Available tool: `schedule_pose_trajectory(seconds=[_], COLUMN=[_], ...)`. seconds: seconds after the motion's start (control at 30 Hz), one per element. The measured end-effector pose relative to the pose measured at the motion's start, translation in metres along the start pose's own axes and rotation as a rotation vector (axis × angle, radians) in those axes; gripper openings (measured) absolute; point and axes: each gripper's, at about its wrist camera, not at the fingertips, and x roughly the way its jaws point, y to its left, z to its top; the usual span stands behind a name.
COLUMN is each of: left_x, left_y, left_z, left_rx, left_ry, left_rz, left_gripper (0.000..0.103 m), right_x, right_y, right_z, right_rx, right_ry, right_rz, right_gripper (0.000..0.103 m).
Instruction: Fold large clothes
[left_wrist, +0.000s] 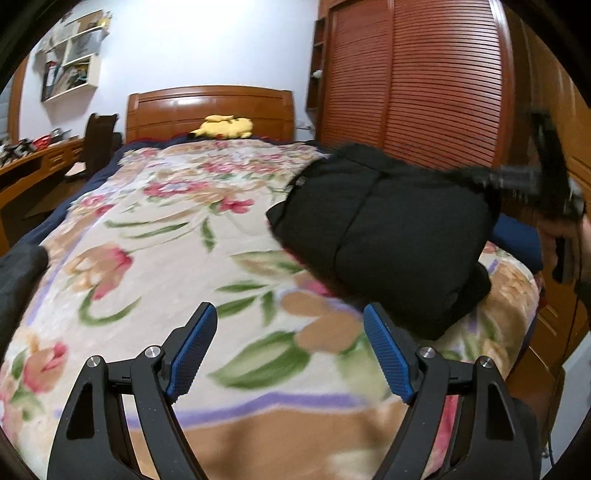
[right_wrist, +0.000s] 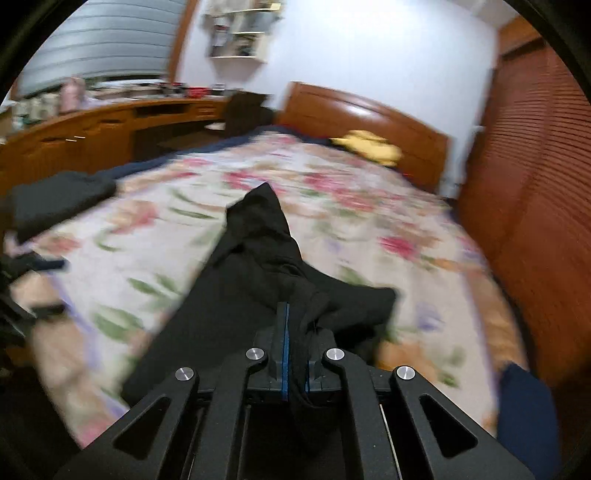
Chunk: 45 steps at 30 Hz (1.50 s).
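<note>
Black garment (left_wrist: 380, 236) is seen bundled at right of centre in the left wrist view, lying on the floral blanket (left_wrist: 155, 229) of the bed, near its right edge. In the right wrist view the same garment (right_wrist: 258, 266) runs from frame centre down to the bottom, straight into the right hand-held gripper (right_wrist: 295, 332). That hand-held gripper is clamped tight on a bunched fold of the black cloth; fabric is seen pinched between the blue pads (right_wrist: 283, 354). Left hand-held gripper (left_wrist: 288, 332) is spread wide at bottom of its frame, nothing between its fingers, blanket only underneath, garment just up and right of it. Both views are blurred, so seams and sleeves cannot be made out.

Step in hand, as judged: garment is being dragged or lifted by one pinched edge to be laid out for folding. To do it well, the grip should be kept on a real edge or corner, not a wad of layers; the cloth looks bunched at the pads, so a re-grip may be needed. The free left hand-held gripper should be brought to the opposite edge of the bundle so the piece is spread flat toward the middle of the blanket, away from the bed's right edge, where it could slide off. A second dark cloth (right_wrist: 59, 199) at left should be kept apart.
</note>
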Motion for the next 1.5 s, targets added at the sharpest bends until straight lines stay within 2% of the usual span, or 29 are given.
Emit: schedule_pose_trajectory(seconds=[0.07,0.2,0.37,0.43,0.53,0.57,0.67,0.7,0.8,1.07,1.17,1.3,1.37,1.5], left_x=[0.004,0.013,0.022,0.021,0.02,0.02,0.019,0.02,0.019,0.014,0.013,0.011,0.01,0.009], left_y=[-0.009,-0.022,-0.032,-0.034,-0.035,-0.035,-0.035,-0.036,-0.037,-0.037,-0.037,-0.035,-0.033,-0.033], left_z=[0.003,0.007,0.009,0.01,0.01,0.01,0.008,0.008,0.006,0.004,0.002,0.002,0.002,0.001], left_rx=[0.013,0.03,0.039,0.047,0.047,0.044,0.038,0.039,0.042,0.04,0.041,0.039,0.032,0.03], left_ry=[0.0,0.004,0.018,0.015,0.01,0.011,0.015,0.016,0.019,0.017,0.019,0.02,0.017,0.02], left_rz=[-0.019,-0.042,-0.045,-0.041,-0.035,-0.033,-0.028,-0.026,-0.024,-0.017,-0.011,-0.003,-0.002,-0.002], left_gripper=[0.082,0.082,0.082,0.082,0.082,0.082,0.082,0.082,0.082,0.082,0.082,0.082,0.082,0.082], right_x=[0.009,0.034,0.04,0.037,0.031,0.028,0.008,0.003,-0.005,0.01,0.02,0.047,0.053,0.049], right_y=[-0.02,-0.046,-0.038,-0.038,-0.044,-0.044,-0.033,-0.03,-0.016,0.035,0.044,0.051,0.054,0.047], right_z=[-0.029,-0.084,-0.089,-0.084,-0.078,-0.073,-0.082,-0.078,-0.074,-0.079,-0.089,-0.105,-0.112,-0.12], right_rx=[0.03,0.112,0.156,0.16,0.183,0.185,0.177,0.174,0.187,0.155,0.141,0.129,0.094,0.141], right_ry=[0.057,0.195,0.193,0.188,0.17,0.157,0.097,0.071,0.026,0.023,0.041,0.117,0.104,0.083], right_rz=[-0.059,-0.035,-0.009,-0.024,-0.029,-0.034,-0.064,-0.077,-0.055,0.151,0.17,0.202,0.195,0.209], right_gripper=[0.004,0.004,0.004,0.004,0.013,0.022,0.061,0.065,0.065,0.065,0.065,0.065,0.065,0.066])
